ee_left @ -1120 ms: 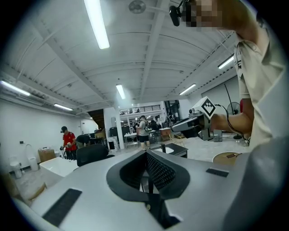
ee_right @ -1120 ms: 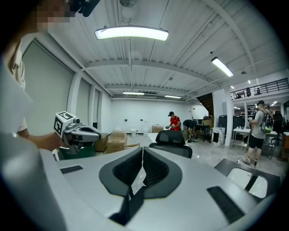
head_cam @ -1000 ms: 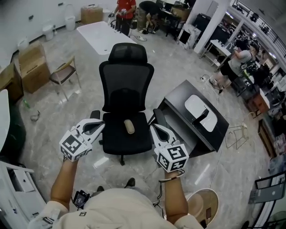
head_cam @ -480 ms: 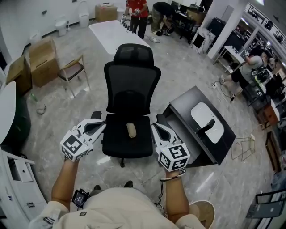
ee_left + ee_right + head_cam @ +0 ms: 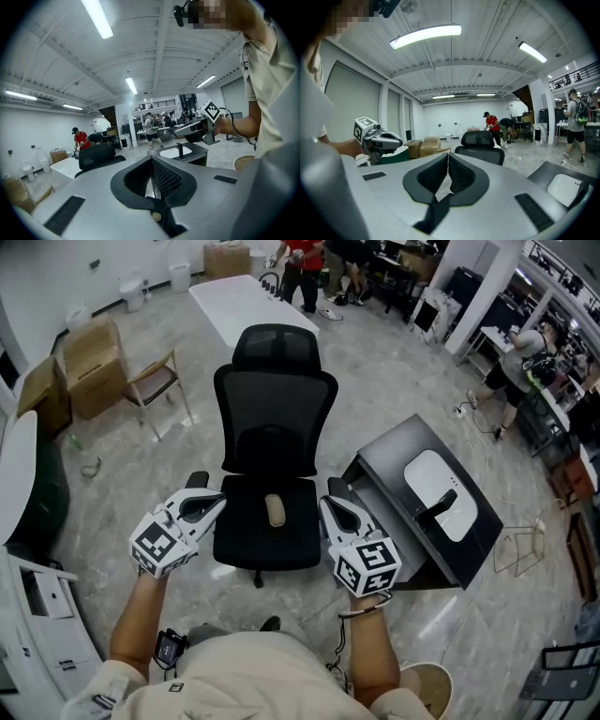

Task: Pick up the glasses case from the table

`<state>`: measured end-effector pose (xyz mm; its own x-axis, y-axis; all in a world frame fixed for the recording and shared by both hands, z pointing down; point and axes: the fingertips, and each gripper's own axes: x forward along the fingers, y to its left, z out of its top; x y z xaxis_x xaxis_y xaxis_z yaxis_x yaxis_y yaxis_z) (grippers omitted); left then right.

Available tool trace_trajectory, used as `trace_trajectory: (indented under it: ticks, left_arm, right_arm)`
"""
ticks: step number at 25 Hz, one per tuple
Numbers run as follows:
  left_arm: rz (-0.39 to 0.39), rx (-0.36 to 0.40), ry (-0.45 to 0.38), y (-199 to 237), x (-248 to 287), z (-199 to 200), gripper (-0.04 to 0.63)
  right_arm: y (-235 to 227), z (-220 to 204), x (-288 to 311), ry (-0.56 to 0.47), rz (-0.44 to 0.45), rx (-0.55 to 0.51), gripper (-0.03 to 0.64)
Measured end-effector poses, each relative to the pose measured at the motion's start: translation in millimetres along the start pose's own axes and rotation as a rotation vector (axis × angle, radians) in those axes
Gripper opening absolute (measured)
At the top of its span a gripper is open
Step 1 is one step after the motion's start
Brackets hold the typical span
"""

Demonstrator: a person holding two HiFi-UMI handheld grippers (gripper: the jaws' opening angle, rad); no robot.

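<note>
The small tan thing that I take to be the glasses case (image 5: 274, 510) lies near the middle of the seat (image 5: 244, 531) of a black office chair (image 5: 275, 427), not on a tabletop.

A few things could go wrong. The chair may have wheels, so a push could make it roll or spin away. The case looks round and smooth, so it could slip out of a pinch taken near one end. The seat looks soft, so pressing down could push the case into it. Both sets of jaws would also have to open first, or they would just poke the case.

The case is long, with rounded ends, and a pale tan colour. It lies with one end toward the back of the chair. I cannot see a lid line.

The left hand-held gripper (image 5: 216, 500) is by the seat's left edge and the right hand-held gripper (image 5: 328, 502) is by its right edge. Both have their jaws pressed together with nothing in them.

Past the right one, a black tabletop (image 5: 394, 456) carries a big white thing (image 5: 427, 474).
</note>
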<state>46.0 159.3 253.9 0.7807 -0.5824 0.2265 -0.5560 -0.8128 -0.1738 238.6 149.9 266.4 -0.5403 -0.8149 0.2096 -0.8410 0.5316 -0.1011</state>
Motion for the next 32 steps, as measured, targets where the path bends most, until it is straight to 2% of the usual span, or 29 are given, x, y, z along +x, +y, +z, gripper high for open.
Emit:
trace_trajectory:
  ticks: [6,10,14,17,22,32]
  left_arm:
    - [-0.045,-0.003,0.023,2.9,23.2,-10.6,0.015]
    - [-0.09,-0.006,0.023,24.2,39.0,-21.5,0.015]
    - [-0.197,-0.014,-0.017,44.8,77.0,-21.1,0.015]
    - [-0.29,0.008,-0.051,57.8,96.2,-12.0,0.015]
    - [-0.4,0.031,-0.11,84.8,119.1,-4.5,0.015]
    - [-0.548,0.053,-0.131,106.6,141.0,-20.7,0.015]
  right_arm:
    - [-20.7,-18.1,9.7,0.025,-0.027,0.039,0.025]
    - [-25.0,-26.2,23.0,0.041,-0.067,0.047,0.025]
    - [-40.5,-19.2,26.5,0.044,-0.17,0.045,0.025]
    - [-39.3,-14.2,25.4,0.042,-0.254,0.062,0.025]
    - [-40.7,-2.3,38.1,0.03,-0.374,0.057,0.025]
    - [-41.1,-8.5,48.5,0.026,-0.532,0.078,0.025]
